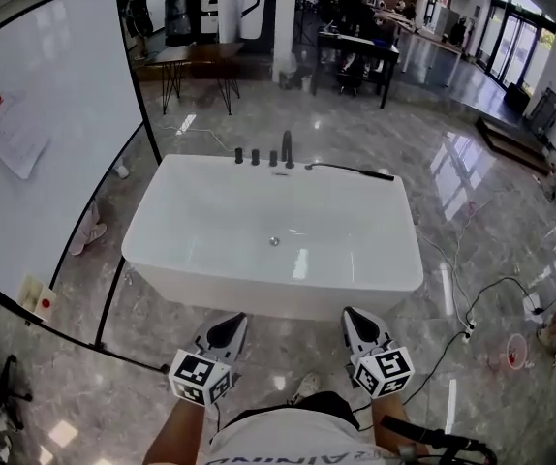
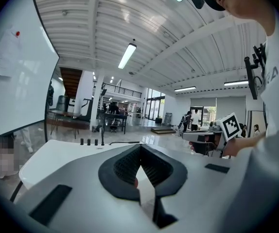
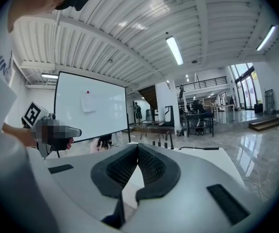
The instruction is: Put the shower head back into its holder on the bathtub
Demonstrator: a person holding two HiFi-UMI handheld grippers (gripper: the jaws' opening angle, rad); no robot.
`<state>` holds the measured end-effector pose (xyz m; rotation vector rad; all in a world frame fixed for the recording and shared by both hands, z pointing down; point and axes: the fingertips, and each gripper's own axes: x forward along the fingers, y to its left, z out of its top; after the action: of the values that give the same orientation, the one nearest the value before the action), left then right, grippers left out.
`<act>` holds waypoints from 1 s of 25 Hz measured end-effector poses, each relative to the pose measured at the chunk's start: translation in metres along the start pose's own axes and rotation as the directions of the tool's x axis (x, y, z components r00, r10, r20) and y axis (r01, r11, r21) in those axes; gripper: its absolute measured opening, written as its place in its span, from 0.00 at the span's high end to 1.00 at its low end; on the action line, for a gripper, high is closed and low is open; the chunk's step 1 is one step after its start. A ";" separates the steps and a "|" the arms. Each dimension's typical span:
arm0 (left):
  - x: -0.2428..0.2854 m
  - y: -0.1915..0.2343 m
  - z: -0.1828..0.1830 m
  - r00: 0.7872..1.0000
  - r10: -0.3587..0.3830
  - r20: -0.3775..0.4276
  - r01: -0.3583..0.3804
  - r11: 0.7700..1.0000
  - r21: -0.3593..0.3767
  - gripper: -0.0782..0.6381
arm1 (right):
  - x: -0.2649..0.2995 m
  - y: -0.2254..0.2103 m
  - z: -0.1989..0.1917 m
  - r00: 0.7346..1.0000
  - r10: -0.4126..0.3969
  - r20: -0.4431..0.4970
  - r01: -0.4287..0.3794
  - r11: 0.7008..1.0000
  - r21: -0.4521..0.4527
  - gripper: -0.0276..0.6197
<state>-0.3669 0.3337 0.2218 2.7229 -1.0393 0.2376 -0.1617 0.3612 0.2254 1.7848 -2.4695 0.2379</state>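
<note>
A white bathtub [image 1: 259,284] stands on the marble floor straight ahead. On its far rim are a black faucet [image 1: 287,150] and small black knobs [image 1: 256,156]. The black shower head [image 1: 351,170] lies flat along that far rim, right of the faucet; I cannot tell which fitting is its holder. My left gripper [image 1: 228,324] and right gripper [image 1: 357,318] hover side by side just short of the tub's near rim, both shut and empty. In the left gripper view the left gripper [image 2: 140,147] points over the tub towards the shower head [image 2: 125,142]. The right gripper [image 3: 137,147] faces the shower head [image 3: 199,148].
A large whiteboard [image 1: 46,143] on a black frame stands close to the tub's left side, its foot [image 1: 113,298] near the tub's corner. Cables [image 1: 472,308] run over the floor at the right. Tables [image 1: 200,56] and people are far behind.
</note>
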 end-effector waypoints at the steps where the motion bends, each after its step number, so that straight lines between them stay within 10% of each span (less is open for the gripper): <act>1: 0.017 -0.003 0.004 1.000 -0.003 -0.004 0.003 1.000 0.010 0.87 | 0.004 -0.016 0.002 1.000 -0.005 0.001 0.005 1.000 0.006 0.94; 12: 0.199 -0.053 0.027 0.998 -0.062 -0.015 0.063 0.998 0.020 0.87 | 0.021 -0.201 0.002 0.998 -0.064 -0.003 0.064 0.997 0.047 0.94; 25: 0.315 -0.032 0.031 0.985 -0.157 -0.068 0.157 0.988 -0.003 0.87 | 0.067 -0.283 -0.022 0.984 -0.154 -0.084 0.164 0.978 0.131 0.94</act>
<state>-0.1111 0.1487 0.2585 2.7599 -0.8020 0.3025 0.0855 0.2153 0.2792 1.9769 -2.2965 0.4631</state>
